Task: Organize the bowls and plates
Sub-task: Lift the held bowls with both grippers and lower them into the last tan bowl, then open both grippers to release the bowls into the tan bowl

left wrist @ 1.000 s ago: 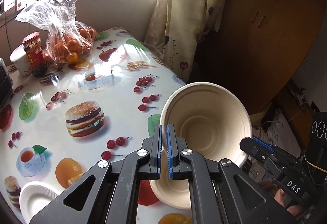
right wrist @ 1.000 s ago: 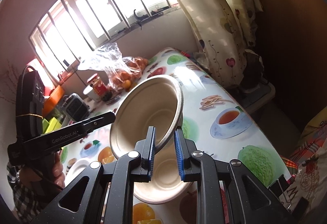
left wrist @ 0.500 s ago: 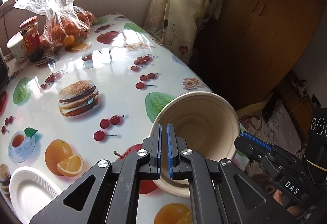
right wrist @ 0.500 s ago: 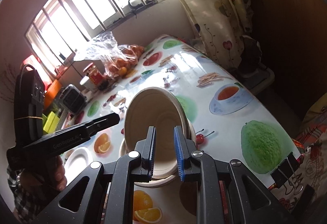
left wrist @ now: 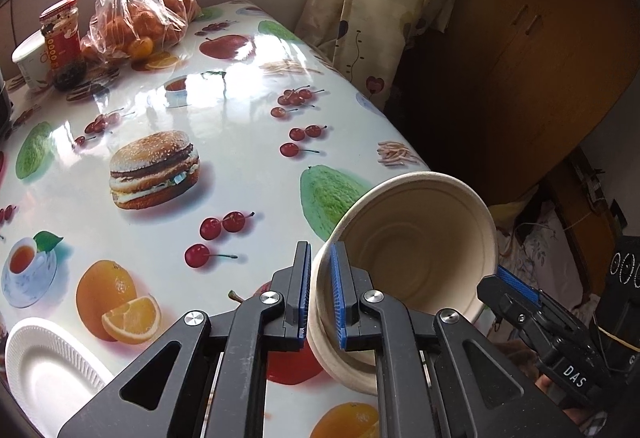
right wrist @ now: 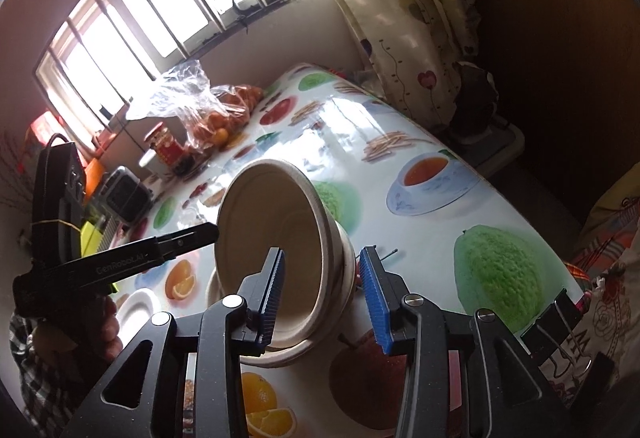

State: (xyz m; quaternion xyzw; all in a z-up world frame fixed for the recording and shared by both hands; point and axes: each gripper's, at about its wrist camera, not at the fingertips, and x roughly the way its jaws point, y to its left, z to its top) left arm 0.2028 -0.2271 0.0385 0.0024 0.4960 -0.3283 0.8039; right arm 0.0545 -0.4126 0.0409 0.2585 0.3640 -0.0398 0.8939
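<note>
As both grippers (left wrist: 319,294) (right wrist: 325,288) loosen, bowl (left wrist: 416,258) sits lower (tilted)

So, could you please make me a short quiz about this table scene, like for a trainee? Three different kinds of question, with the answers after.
1. True or false: the tan bowl stands upright and alone on the table.
2. What fills the clear plastic bag? A) oranges B) bread rolls C) paper cups
3. Which printed fruit lies right next to the white plate?

Key
1. False: it is tilted and leans in a second bowl beneath it.
2. A.
3. The printed orange with a cut slice.
</note>
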